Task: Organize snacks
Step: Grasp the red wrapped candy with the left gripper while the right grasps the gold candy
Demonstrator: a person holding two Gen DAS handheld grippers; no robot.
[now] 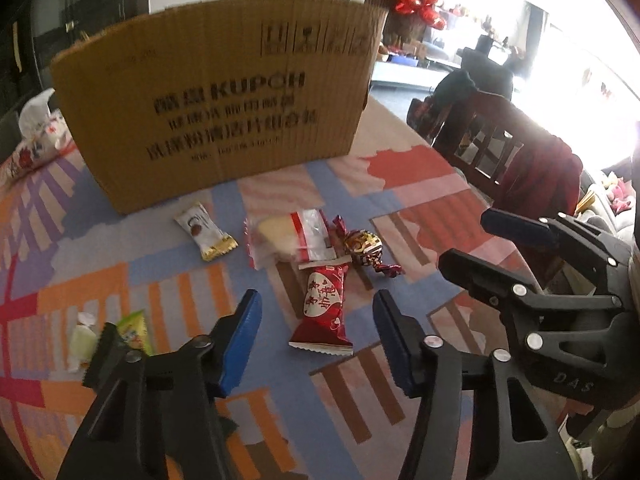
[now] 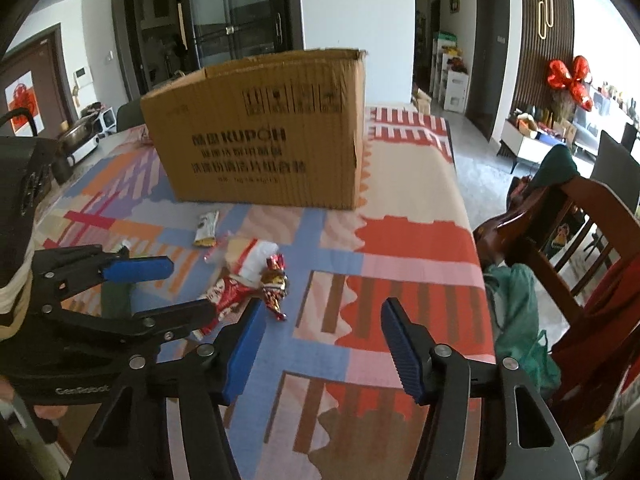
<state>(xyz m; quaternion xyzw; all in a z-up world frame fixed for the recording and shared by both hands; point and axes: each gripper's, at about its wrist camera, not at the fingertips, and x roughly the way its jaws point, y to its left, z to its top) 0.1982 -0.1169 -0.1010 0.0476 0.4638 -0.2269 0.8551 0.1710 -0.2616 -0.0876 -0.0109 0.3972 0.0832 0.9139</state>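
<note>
An open-topped cardboard box point(image 1: 216, 100) point(image 2: 264, 132) stands at the back of the patterned tablecloth point(image 1: 420, 208). In front of it lie a white packet with a gold end point(image 1: 206, 234), a clear bag with a red stripe point(image 1: 292, 236), a gold-and-red candy point(image 1: 364, 246) and a red packet point(image 1: 322, 320). A green packet point(image 1: 134, 330) and a pale candy point(image 1: 82, 342) lie to the left. My left gripper point(image 1: 316, 295) hangs open just above the red packet, not touching it. My right gripper point(image 2: 322, 304) is open beside the gold-and-red candy point(image 2: 276, 284), with nothing between its fingers.
A tissue pack point(image 1: 38, 136) lies left of the box. A wooden chair point(image 2: 580, 240) draped with clothes stands against the table's right edge, with a green bag point(image 2: 520, 320) below it. A metal pot point(image 2: 80, 136) sits beyond the far left corner.
</note>
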